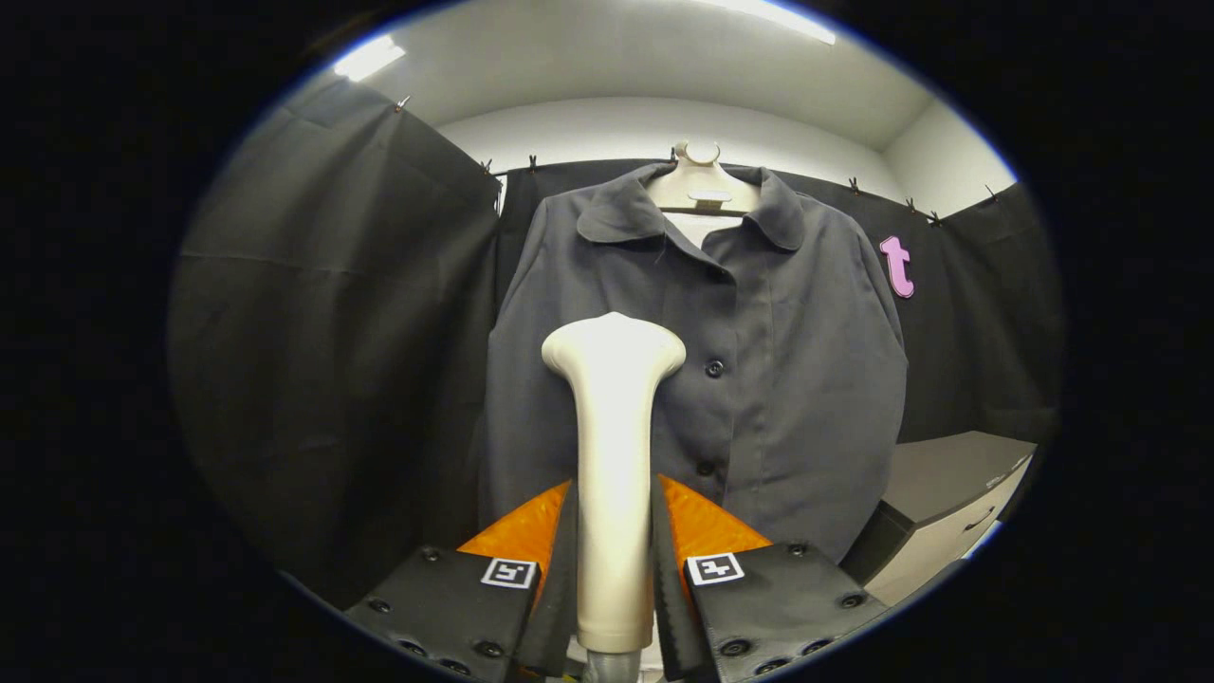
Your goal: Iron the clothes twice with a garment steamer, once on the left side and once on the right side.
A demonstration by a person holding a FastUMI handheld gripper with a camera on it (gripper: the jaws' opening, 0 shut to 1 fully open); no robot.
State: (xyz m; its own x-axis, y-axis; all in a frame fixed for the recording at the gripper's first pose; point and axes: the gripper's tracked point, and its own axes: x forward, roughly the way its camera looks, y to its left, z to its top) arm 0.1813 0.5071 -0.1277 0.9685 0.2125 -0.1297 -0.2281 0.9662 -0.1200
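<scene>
Left to right: black booth cloth; then the tool [614, 560], its two fingers pressed against either side of the garment steamer [613, 455], which stands upright between them with its broad head uppermost. Just beyond the head hangs the dark buttoned shirt [759, 379], on a pale hanger [700, 185] against the back wall; the steamer head lies before the shirt's left panel, beside the button placket. Whether the head touches the cloth cannot be told. Further right, a low grey cabinet [948, 493] stands beside the shirt's hem.

Risks, as judged: the smooth handle may twist or slip in the grip if pressed hard against the fabric; the freely hanging shirt may swing away, leaving a pass incomplete; the head may snag a button.

Legible writing: none on shirt, steamer or hanger; the finger markers carry patterns, not words.
</scene>
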